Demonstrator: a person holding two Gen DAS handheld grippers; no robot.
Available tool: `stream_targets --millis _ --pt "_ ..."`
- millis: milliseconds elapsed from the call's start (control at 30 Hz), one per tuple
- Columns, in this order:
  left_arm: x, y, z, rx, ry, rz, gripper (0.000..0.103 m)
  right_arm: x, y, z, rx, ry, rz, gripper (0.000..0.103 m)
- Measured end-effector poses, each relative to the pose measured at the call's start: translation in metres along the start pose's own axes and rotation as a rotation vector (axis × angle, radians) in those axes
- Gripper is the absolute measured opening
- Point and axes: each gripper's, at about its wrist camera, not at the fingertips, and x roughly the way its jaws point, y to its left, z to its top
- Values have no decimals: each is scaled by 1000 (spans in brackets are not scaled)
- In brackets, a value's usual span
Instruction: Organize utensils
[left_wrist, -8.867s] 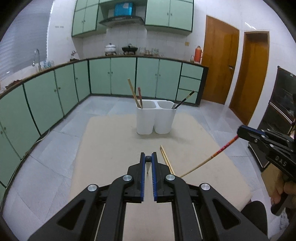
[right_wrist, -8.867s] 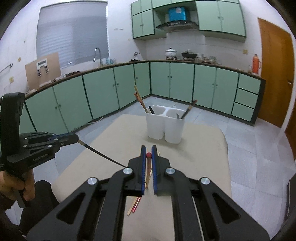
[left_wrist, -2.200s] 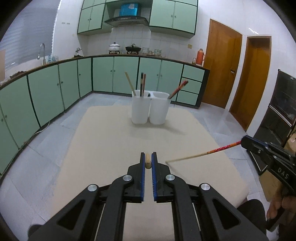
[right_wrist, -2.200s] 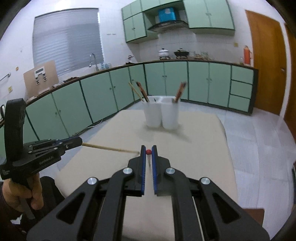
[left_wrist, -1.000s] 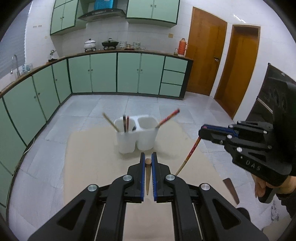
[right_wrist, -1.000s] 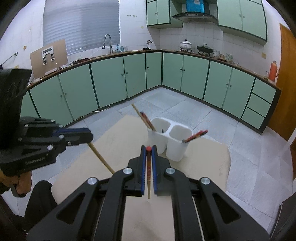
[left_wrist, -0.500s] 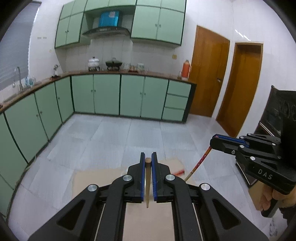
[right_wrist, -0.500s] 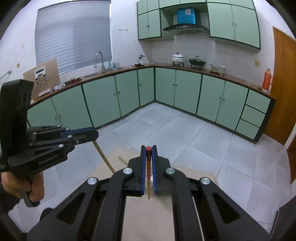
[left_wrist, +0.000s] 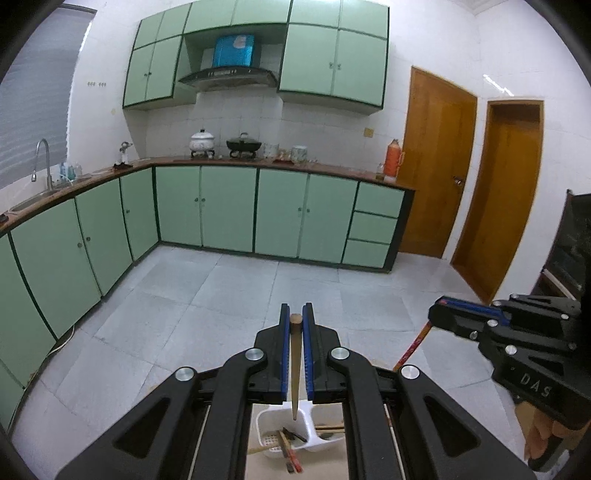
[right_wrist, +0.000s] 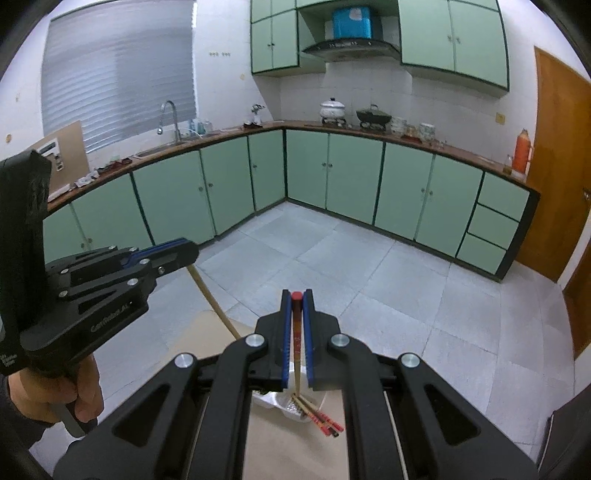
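Observation:
My left gripper (left_wrist: 295, 319) is shut on a plain wooden chopstick (left_wrist: 294, 369) that hangs tip down over the left cup of the white two-cup holder (left_wrist: 267, 424). My right gripper (right_wrist: 296, 297) is shut on a red-ended chopstick (right_wrist: 296, 354) that hangs tip down over the holder (right_wrist: 275, 400), which has several chopsticks in it. Each gripper shows in the other's view: the right one (left_wrist: 443, 314) at the right, the left one (right_wrist: 184, 251) at the left.
The holder stands on a beige table (right_wrist: 207, 339) far below both grippers. Green kitchen cabinets (left_wrist: 229, 210) line the far walls. Two wooden doors (left_wrist: 436, 162) are at the right. A dark cabinet (left_wrist: 576, 240) stands at the far right.
Both grippers have come over the holder with their chopsticks turned tip down. The holder now shows under the fingers at the bottom of both views.

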Motion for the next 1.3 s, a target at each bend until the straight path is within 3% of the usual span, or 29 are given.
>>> stream_targets --millis 167,400,433,467,533,567,800,1067,1233,1300 --pt "37 12 -26 -19 60 17 6 38 -13 -18 35 33 -18 5" --pt "60 29 -56 -31 131 29 7 77 -20 -52 73 103 -26 7" --pt "61 31 -58 -33 137 33 11 80 -20 -56 77 115 -26 10" --pt "62 32 -59 -33 143 36 17 83 -21 -60 83 125 -34 25" --pt "59 35 -61 -28 138 55 42 82 -24 -62 100 110 -60 48" --pt "56 36 -61 -27 133 55 45 79 -26 -62 112 97 -70 54" --pt "35 46 -59 -14 112 80 63 66 -36 -63 125 75 -102 65" --pt "17 55 -68 -33 145 96 74 52 -29 -79 149 82 -96 72" --pt "-20 56 -94 -21 139 111 92 11 -14 -108 159 8 -115 88" --pt "-39 53 -110 5 132 142 97 -11 -3 -126 137 -35 -132 90"
